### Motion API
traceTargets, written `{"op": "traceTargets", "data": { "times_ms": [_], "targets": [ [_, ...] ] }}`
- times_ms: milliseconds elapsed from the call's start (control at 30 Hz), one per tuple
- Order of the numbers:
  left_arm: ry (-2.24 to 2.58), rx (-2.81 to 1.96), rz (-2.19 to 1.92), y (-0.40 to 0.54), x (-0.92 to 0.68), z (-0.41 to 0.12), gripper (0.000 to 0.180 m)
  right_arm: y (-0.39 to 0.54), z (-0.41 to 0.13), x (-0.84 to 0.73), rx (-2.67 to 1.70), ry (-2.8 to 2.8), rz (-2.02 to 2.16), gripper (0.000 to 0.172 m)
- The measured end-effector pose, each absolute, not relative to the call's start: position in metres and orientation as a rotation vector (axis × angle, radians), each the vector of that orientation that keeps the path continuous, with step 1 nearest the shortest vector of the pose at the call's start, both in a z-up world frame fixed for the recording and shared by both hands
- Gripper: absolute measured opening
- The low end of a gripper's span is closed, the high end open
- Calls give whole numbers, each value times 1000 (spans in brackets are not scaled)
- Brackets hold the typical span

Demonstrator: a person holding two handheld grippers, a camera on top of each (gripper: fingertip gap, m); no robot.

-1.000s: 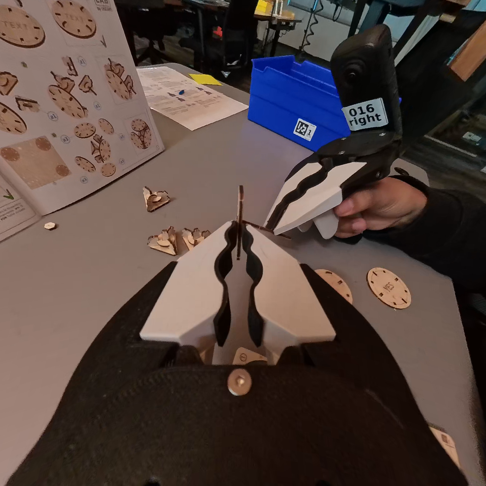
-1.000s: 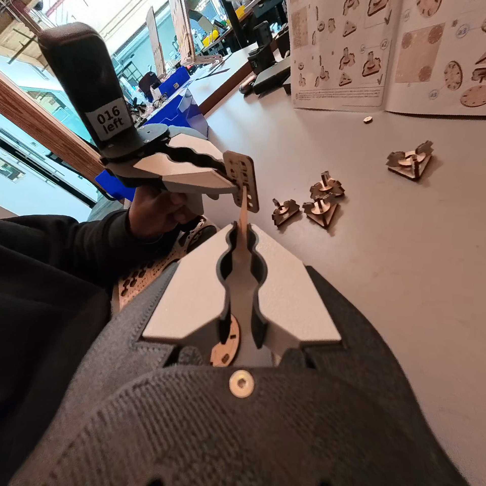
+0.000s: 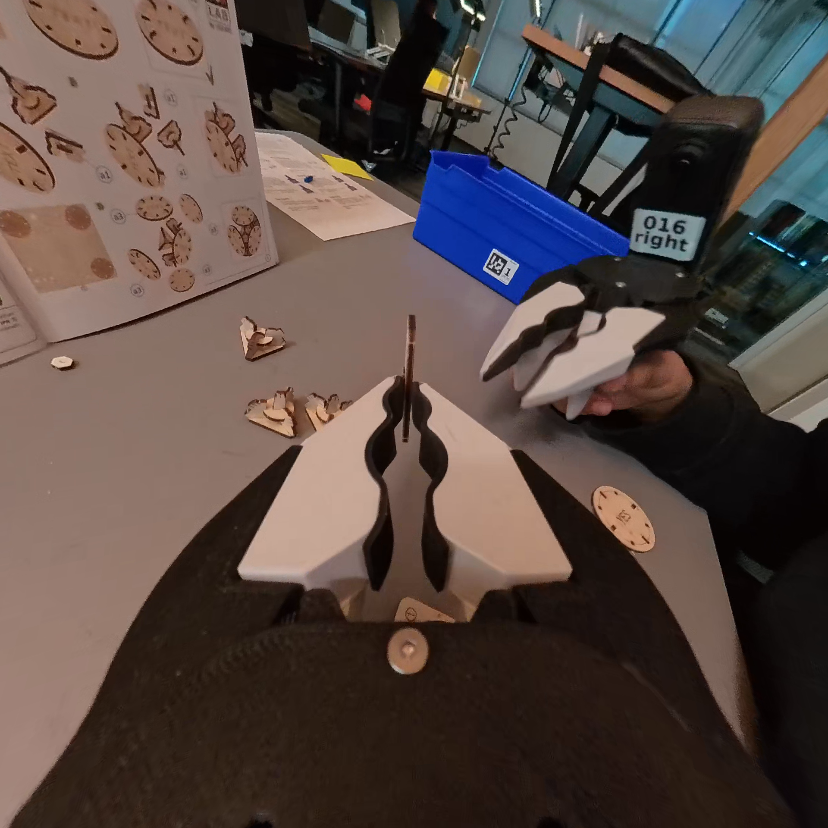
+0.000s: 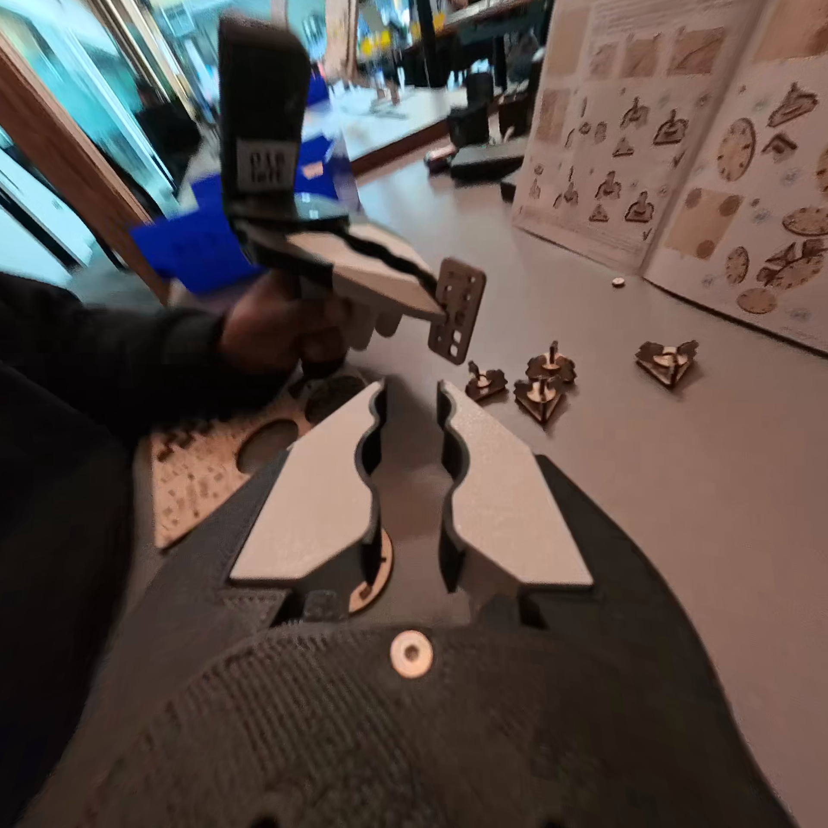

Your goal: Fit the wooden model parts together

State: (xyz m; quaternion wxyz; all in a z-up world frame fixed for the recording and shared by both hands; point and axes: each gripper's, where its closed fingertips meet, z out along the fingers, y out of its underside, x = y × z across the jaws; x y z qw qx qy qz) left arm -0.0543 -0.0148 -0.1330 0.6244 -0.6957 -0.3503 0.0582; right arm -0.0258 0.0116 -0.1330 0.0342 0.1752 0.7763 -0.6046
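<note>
Backed away from the left gripper [image 3: 407, 385] since a second ago, the right gripper [image 4: 410, 387] now hangs with its jaws parted and nothing between them. Its partner clamps a thin perforated wooden plate [image 4: 458, 309] upright above the grey table [image 3: 134, 448], faces clear of the pads. Whatever the right one pinched earlier is nowhere visible (blur hides detail).

Right gripper [image 4: 410, 390]: fingers apart, nothing between them, over the grey table [image 4: 627, 493].
Left gripper [image 4: 441, 309]: ahead and to the left, clamped on a small wooden plate with holes [image 4: 461, 309], held above the table.
Wooden assemblies [image 4: 537, 385]: three small pieces clustered just right of the fingertips; a fourth [image 4: 667, 360] farther right.
Cut-out wooden sheet [image 4: 201, 466]: flat at the table's left edge.
Instruction booklet [image 4: 694, 179]: propped open at the far right.
Blue bin [image 4: 201, 233]: behind the left gripper.
</note>
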Motion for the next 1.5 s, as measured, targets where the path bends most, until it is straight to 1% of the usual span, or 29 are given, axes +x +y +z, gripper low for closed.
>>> {"op": "traceTargets", "data": {
  "times_ms": [67,100,233,467,567,667,833,1000,1033,1167,1200,1267,1367,1433,1500],
  "targets": [
    [-795,-1603,141,-14,-53,-132,0,10,-149,-15,457,2562,-1766,31],
    [-792,-1603,141,-14,-53,-132,0,9,-157,-7,411,2629,-1713,34],
    [-788,-1590,114,-13,-51,-130,0,7,-187,17,269,2762,-1553,36],
    [-774,-1586,113,-12,-50,-126,0,-5,-191,54,40,2696,-1446,48],
    [-778,-1582,111,-13,-51,-127,0,-8,-182,81,-125,2659,-1462,45],
    [-780,-1579,84,-12,-50,-129,0,-6,-193,105,-348,2704,-1344,40],
    [-771,-1594,72,-8,-48,-131,0,-9,-212,126,-607,2650,-1110,51],
    [-771,-1593,70,-9,-48,-131,0,-13,-216,125,-791,2611,-1034,44],
    [-772,-1593,60,-8,-48,-132,0,-12,-216,125,-810,2608,-1009,43],
    [-779,-1586,42,-9,-48,-133,0,8,-214,132,-770,2568,-814,25],
    [-780,-1584,38,-9,-49,-133,0,17,-214,137,-742,2553,-756,22],
    [-779,-1576,30,-9,-48,-131,0,29,-212,146,-689,2534,-724,27],
    [-775,-1571,21,-9,-48,-130,0,20,-213,143,-632,2632,-880,41],
    [-775,-1575,17,-8,-47,-131,0,15,-215,146,-630,2665,-966,39],
    [-775,-1577,15,-8,-47,-132,0,12,-216,149,-639,2698,-1032,32]
  ]
}}
